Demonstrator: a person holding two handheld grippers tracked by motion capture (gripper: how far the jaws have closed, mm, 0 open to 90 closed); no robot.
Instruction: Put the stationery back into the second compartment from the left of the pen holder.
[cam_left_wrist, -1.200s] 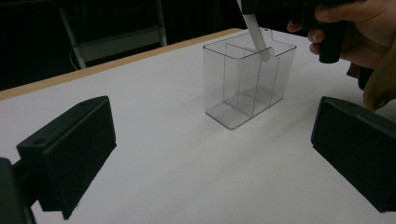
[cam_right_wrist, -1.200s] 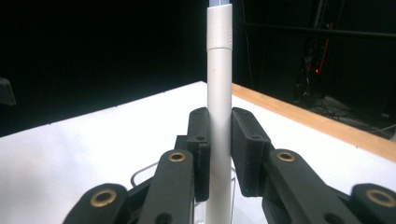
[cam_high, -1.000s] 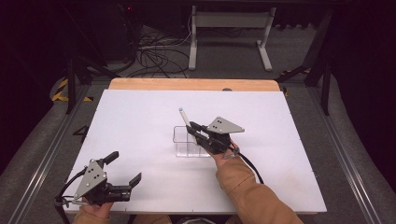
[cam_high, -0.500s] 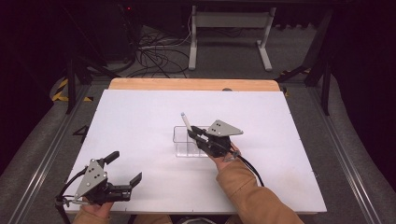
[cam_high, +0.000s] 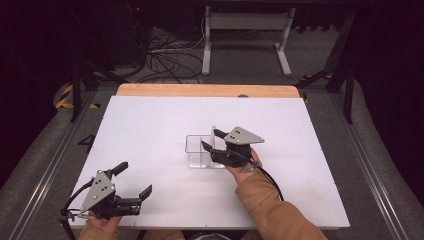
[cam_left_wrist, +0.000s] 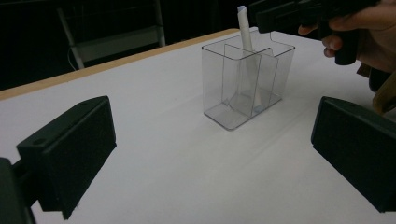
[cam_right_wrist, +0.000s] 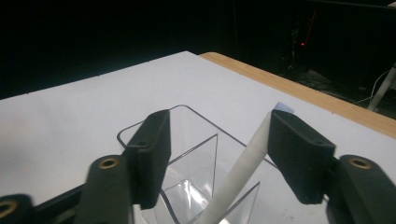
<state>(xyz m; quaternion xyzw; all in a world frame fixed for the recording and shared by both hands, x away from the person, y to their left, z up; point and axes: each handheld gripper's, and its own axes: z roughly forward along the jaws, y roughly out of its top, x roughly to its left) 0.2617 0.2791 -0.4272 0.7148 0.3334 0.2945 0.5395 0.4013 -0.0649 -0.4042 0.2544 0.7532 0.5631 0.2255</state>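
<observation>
White marker (cam_left_wrist: 246, 32) stands tilted in the far compartment of a clear divided holder (cam_high: 200, 151) near the middle of the white surface (cam_high: 150, 130), its capped tip rising above the rim. At left, the left gripper (cam_high: 134, 181) rests near the surface's front edge, well apart from the holder, its fingers (cam_left_wrist: 74, 140) spread wide and holding nothing. Centre, the holder's near compartment looks empty, and the marker's foot sits on the clear floor. At right, the right gripper (cam_high: 210, 140) hovers over the holder, its fingers (cam_right_wrist: 299, 154) parted around the marker's upper end; one finger lies just beside the shaft, though whether it touches cannot be told. The placing looks all but done: the marker is in the holder, and what seems left is to draw the right gripper clear. The marker is slim, white, pale blue at the tip
</observation>
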